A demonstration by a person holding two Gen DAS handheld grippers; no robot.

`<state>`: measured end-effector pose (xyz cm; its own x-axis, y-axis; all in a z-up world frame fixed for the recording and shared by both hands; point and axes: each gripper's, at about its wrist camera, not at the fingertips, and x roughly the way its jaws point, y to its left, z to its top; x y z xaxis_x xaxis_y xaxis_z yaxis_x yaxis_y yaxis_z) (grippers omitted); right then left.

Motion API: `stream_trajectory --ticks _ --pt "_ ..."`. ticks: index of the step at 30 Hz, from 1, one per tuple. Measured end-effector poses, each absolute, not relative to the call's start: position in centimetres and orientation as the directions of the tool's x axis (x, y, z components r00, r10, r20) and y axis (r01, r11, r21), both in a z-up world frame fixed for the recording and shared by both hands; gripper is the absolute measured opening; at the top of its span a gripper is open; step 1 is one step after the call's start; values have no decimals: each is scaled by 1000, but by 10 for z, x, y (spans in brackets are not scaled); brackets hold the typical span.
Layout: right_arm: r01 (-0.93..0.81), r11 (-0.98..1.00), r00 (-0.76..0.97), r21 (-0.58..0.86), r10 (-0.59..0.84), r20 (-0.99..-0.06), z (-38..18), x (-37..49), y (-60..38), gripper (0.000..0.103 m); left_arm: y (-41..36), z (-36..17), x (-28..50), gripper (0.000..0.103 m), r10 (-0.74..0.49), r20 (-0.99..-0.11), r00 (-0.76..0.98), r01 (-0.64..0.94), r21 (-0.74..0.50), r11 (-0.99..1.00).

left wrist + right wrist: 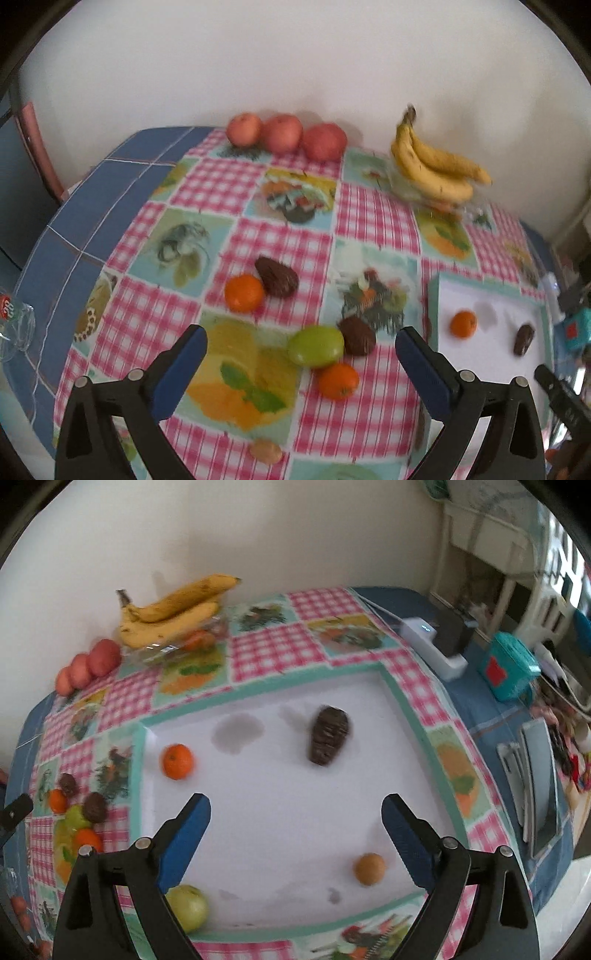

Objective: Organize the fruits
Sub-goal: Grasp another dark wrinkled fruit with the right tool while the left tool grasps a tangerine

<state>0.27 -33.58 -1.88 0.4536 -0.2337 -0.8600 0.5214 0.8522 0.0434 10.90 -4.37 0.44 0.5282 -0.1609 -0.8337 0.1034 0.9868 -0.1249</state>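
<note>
So: checkered tablecloth (pixel 280 243) over a blue-tiled table (pixel 74 206), white wall behind. Left gripper (pixel 301 343) jaws wide apart, empty, above a green apple (pixel 316 345), avocado (pixel 356 335) and orange (pixel 338 380). Right gripper (pixel 295 812) also spread, empty, over the white tray (pixel 280 812): orange (pixel 177 761) at 10 o'clock, avocado (pixel 328 734) at 12, probably a brown fruit (pixel 369 868) at 4, blurred. Bananas (pixel 173 613) and red apples (pixel 88 666) at the wall edge. Tray middle is bare.
</note>
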Motion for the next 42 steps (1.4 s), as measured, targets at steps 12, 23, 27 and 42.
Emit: stream_trajectory --ticks 12,23,27,42 --pt "391 919 505 53 -167 -847 2 65 -275 94 -15 18 148 103 -201 -820 536 71 -193 979" --pt "209 976 518 63 -56 -854 5 118 -201 94 38 30 176 103 -109 -819 563 -27 -149 988" --pt "192 975 502 109 -2 -865 -7 128 -191 79 53 36 178 103 -107 -807 581 -66 -178 982" --pt "203 950 335 235 158 -929 -88 137 -178 45 25 -44 194 88 -233 -894 382 -39 -268 963"
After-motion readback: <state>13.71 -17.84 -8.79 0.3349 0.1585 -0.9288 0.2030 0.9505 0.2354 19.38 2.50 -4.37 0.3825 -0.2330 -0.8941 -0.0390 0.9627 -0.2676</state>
